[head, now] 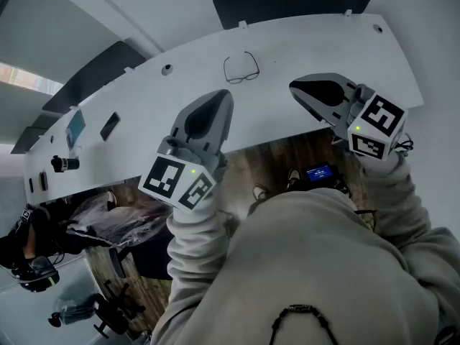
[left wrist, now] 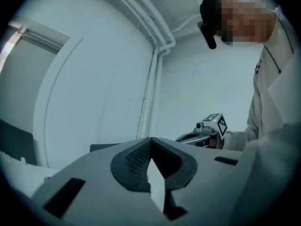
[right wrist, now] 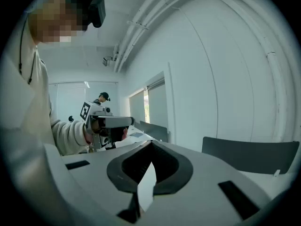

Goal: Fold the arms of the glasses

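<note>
Head view, nearest the lens: the beige sweatshirt (head: 323, 264) of the person carrying my rig fills the lower frame, with both sleeves reaching up to the two tools.

Left claw (head: 221, 98): I hold it over the near edge of the white tabletop (head: 338, 45), pointing about level. In the left gripper view its two jaws stand pressed together, tip to tip, with nothing between them.

Right claw (head: 296, 88): it also hangs near the tabletop's front edge and tips slightly downward. In the right gripper view I read its jaws as fully closed and empty. The two claws are well apart from each other, and each shows in the other's view against pale walls.

Glasses (head: 241, 68): a thin dark frame lying flat on the tabletop, beyond both claws and roughly between their lines. Neither claw touches it. Its arms look spread out rather than folded.

Surroundings: a dark chair (head: 287, 2) stands behind the far edge of the tabletop. Toward the left end lie a blue card (head: 75, 126) and a small black cylinder (head: 63, 164). A wood-patterned floor (head: 277, 157) shows below the front edge.
</note>
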`<state>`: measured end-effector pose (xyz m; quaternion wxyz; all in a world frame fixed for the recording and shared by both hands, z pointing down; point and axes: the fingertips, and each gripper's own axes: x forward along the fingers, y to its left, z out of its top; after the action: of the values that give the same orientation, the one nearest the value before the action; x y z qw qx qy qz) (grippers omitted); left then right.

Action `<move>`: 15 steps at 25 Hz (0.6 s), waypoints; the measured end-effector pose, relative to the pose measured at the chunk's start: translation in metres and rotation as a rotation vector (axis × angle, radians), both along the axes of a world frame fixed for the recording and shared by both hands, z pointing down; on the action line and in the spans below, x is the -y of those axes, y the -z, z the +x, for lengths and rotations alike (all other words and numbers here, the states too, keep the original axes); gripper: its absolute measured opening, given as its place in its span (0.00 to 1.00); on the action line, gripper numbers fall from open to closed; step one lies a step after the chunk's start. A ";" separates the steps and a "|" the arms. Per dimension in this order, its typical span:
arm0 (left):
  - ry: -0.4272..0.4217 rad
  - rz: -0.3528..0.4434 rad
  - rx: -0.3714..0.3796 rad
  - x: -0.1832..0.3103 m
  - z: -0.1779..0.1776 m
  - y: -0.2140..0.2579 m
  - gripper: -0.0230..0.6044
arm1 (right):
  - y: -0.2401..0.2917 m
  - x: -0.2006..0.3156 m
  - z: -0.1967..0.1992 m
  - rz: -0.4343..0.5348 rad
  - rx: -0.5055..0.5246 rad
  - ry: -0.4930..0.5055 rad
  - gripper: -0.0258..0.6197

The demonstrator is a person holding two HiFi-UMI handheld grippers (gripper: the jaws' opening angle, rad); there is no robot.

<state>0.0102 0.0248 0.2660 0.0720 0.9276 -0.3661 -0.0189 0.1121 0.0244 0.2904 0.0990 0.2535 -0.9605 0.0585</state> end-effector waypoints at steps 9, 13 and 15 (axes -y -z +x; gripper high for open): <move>-0.002 0.009 -0.031 0.004 -0.001 0.009 0.04 | 0.000 0.008 -0.001 -0.005 0.002 0.008 0.07; -0.010 0.010 -0.025 0.004 -0.001 0.007 0.04 | -0.001 0.011 0.001 -0.024 0.030 0.007 0.07; -0.004 0.009 -0.024 0.006 -0.002 0.006 0.04 | -0.001 0.010 0.001 -0.026 0.033 0.014 0.07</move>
<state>0.0086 0.0191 0.2601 0.0724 0.9284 -0.3630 -0.0316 0.1133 0.0140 0.2916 0.0870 0.2447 -0.9628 0.0747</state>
